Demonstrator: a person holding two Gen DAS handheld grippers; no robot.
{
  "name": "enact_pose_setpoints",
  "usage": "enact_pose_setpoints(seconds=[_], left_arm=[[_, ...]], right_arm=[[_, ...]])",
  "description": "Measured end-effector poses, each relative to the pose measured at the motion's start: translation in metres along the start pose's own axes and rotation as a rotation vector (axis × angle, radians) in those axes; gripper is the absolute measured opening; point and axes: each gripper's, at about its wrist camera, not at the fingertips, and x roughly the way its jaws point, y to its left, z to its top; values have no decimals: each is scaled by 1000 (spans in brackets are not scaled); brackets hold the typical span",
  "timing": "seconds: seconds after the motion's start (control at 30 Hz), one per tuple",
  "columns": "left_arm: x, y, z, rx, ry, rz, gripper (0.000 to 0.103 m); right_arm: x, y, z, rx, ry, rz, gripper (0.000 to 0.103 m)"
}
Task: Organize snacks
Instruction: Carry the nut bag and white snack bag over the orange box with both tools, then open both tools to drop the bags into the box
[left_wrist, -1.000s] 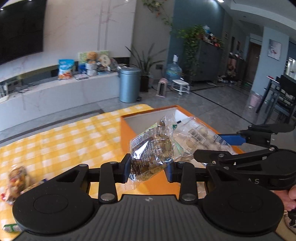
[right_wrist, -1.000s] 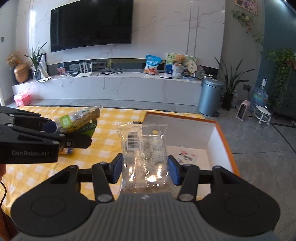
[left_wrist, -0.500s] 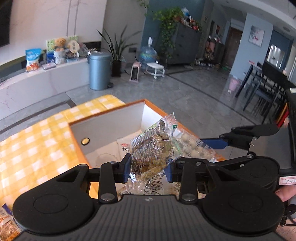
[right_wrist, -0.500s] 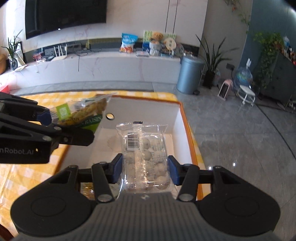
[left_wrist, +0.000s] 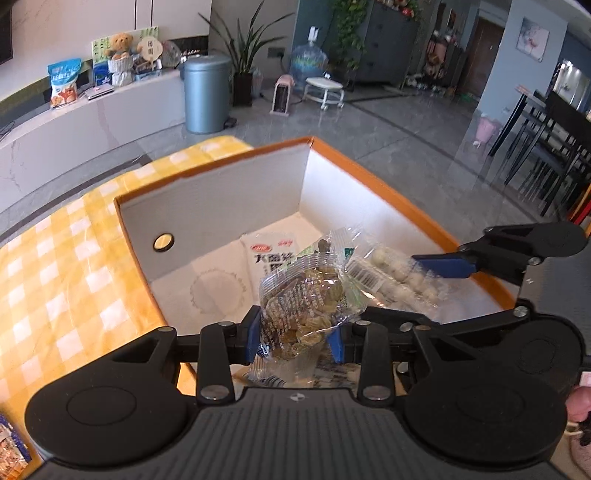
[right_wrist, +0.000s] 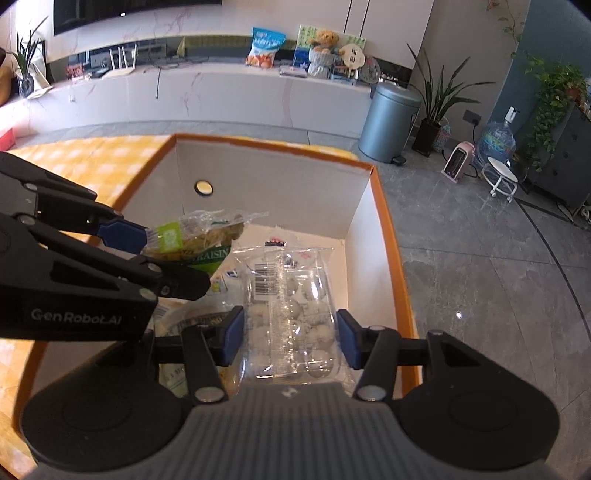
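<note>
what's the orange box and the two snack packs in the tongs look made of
Orange box: seemingly cardboard, matte white inside, thin orange edges, punched hole. Raisin pack and white-ball pack: clear glossy plastic film, crinkled, with glare and contents showing through.

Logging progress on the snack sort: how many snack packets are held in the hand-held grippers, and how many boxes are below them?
Raisin packet, in left hand-held gripper: 1
Packet of white balls, in right hand-held gripper: 1
Orange-rimmed box: 1
Total: 3
</note>
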Motion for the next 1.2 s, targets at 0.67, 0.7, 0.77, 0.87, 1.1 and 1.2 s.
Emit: enact_pose_setpoints(seconds=[0.67,0.7,0.77,0.87,1.1,1.2], left_arm=[[-41,-4,3,-16,-97,7,78],[-47,-5,4,-19,-113,5,80],[-60,-5,3,-24,-143,0,81],[-81,-4,0,-31,-180,-3,81],[-129,-3,-21,-33,-285,43,82],[-147,1,-36,-44,-323,76,82]], right_arm=[[-25,16,-2,-59,-40,-82,66],[-29,18,-2,-60,-50,-87,66],[-41,20,-2,-57,-78,-99,67],[-59,24,-3,-49,-124,-102,67],[-103,47,-8,-20,-244,-67,70],[-118,61,-15,8,-290,-33,73]])
